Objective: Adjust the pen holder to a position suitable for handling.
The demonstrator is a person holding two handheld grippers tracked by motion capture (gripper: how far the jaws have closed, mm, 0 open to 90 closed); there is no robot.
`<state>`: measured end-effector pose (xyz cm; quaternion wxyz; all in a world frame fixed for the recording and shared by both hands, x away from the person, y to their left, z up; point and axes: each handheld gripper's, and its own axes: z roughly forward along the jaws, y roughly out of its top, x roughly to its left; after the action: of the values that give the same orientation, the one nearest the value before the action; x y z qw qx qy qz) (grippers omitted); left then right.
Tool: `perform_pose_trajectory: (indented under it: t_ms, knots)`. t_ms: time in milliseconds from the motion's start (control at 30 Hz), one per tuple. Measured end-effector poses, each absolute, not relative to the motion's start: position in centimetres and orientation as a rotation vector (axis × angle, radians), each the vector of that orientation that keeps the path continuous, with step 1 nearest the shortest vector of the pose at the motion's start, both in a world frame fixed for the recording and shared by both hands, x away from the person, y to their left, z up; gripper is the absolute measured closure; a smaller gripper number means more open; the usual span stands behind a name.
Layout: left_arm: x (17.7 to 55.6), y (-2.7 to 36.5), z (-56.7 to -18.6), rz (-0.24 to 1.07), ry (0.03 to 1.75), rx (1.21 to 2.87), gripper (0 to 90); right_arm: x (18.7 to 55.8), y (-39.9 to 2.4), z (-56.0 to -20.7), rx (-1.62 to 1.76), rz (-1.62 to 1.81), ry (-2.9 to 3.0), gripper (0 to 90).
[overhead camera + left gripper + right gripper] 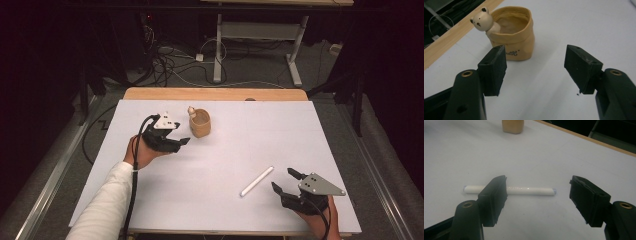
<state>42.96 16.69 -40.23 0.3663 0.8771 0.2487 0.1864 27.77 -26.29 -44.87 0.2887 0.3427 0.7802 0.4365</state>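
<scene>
Both your jaws gape, holding nothing: right gripper (285,180) faces the white stick (257,181) near the table's (300,130) front edge; straddle it next.

Quick count of what's on the table: one tan pot (200,123), shaped like a little sack, with one bear figure (482,19) peeking over its rim. One white pen-like stick (257,181) lying flat on the white sheet (280,130), and there's just the one sheet covering the one wooden table (215,93). Two grippers total, a left gripper (183,142) and a right gripper (285,180), each with two black jaws, so four jaws altogether, and one grey three-cornered plate on each. Two hands, one per gripper. One more table (260,30) stands in the back, plus a bunch of cables (170,62) on the floor, too tangled to count.
</scene>
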Motion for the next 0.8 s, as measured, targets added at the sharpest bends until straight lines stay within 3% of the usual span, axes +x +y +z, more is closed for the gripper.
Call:
perform_pose_trajectory:
  t_ms: [467,800]
  knots:
    - [46.5,13.1,-38.9,0.426,0.55,2.398,44.3,28.1,-26.3,-45.1,0.919,1.163,2.101,29.4]
    - [49.2,11.2,-37.8,0.355,0.556,2.534,44.4,28.1,-26.3,-45.3,0.906,1.154,2.125,29.2]
